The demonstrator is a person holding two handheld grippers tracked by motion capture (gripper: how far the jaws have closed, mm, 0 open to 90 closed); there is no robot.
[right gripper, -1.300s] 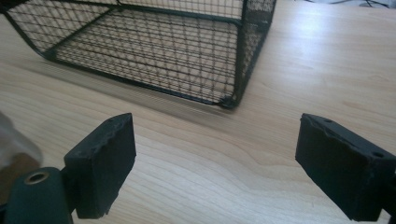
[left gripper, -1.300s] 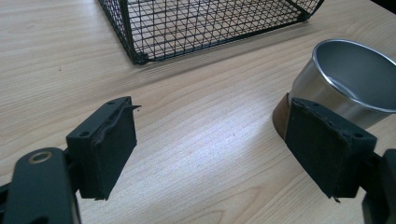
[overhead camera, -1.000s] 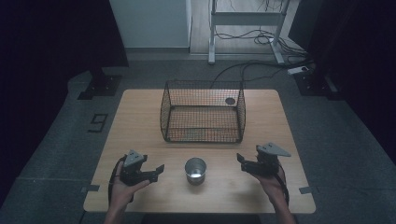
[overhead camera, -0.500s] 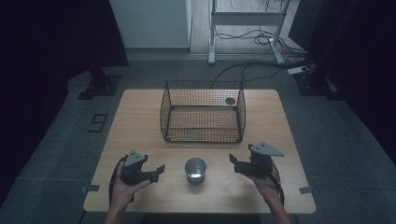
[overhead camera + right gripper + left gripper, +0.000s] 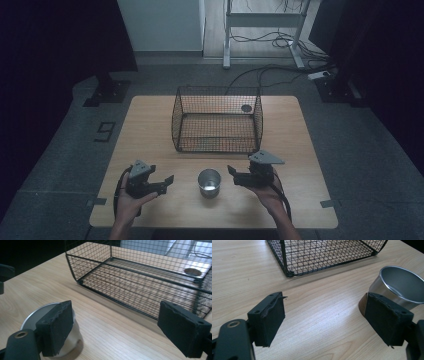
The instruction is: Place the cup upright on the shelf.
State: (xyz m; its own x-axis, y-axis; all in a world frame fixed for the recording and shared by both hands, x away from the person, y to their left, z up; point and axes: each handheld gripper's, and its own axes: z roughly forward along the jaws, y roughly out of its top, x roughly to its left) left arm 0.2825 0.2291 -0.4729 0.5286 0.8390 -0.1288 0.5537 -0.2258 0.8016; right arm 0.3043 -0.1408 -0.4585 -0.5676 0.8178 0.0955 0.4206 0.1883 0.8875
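Presumably the steel cup (image 5: 209,182), upright near the table's (image 5: 150,125) front edge between the open left gripper (image 5: 162,182) and open right gripper (image 5: 234,176), is light, rigid, slippery; its wall should be pinched

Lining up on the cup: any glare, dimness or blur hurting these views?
High view: dim, dark surround, metal cup and wire basket still legible. Left gripper view: bright and sharp, mild sheen on the cup's rim. Right gripper view: background washed out behind the basket.
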